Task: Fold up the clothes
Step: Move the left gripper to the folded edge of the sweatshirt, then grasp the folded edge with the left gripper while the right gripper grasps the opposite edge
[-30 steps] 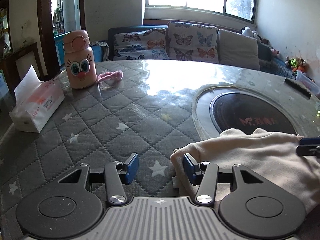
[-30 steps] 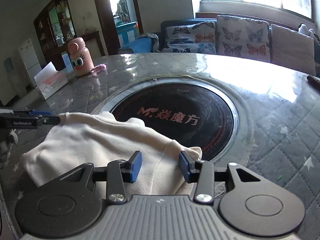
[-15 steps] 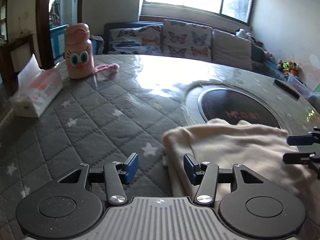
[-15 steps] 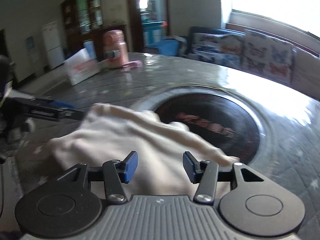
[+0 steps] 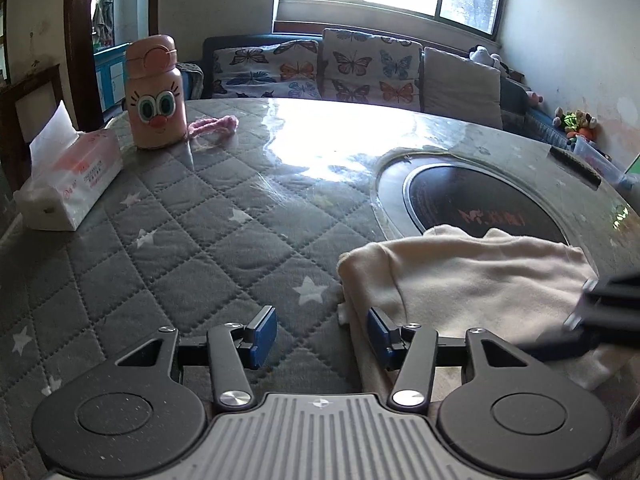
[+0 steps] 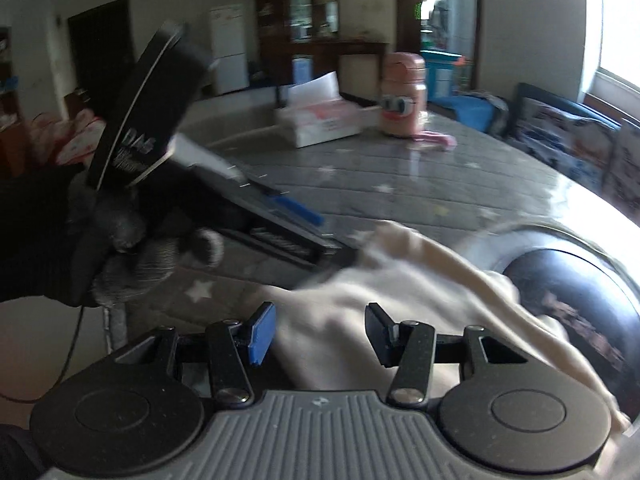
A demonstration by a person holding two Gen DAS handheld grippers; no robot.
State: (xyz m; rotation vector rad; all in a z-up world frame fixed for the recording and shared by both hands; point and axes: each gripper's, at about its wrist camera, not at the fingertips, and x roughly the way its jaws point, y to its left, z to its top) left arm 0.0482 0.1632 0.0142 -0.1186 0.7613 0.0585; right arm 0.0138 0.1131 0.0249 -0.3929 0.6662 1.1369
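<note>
Looking along your left gripper (image 5: 322,334), you have the cream garment (image 5: 480,280) lying ahead and off to the right — its near-left corner sits just past the right finger, and the cloth runs from there along the near edge of the table (image 5: 180,232) toward the dark round inset (image 5: 480,204), whose near rim it overlaps. The long axis of the bundle goes left to right across your view, roughly parallel to that near edge. Your left gripper's jaws stand apart with nothing between them; only bare quilted cover shows in the gap. Your right gripper (image 6: 320,334) is spread too, and it hangs directly over the garment (image 6: 360,320), with cloth filling the view between and beyond its fingers, though whether the pads touch it I can't tell through the blur. So the right hand is the nearer one to the body of the cloth — the left is nearer only to that rounded left corner. In the right view your gloved left hand (image 6: 132,248) and its gripper reach in toward the cloth's left end. The garment looks bunched and doubled over in places, not lying flat; whether that is a fold half made or a heap yet to be spread, these views don't settle.
</note>
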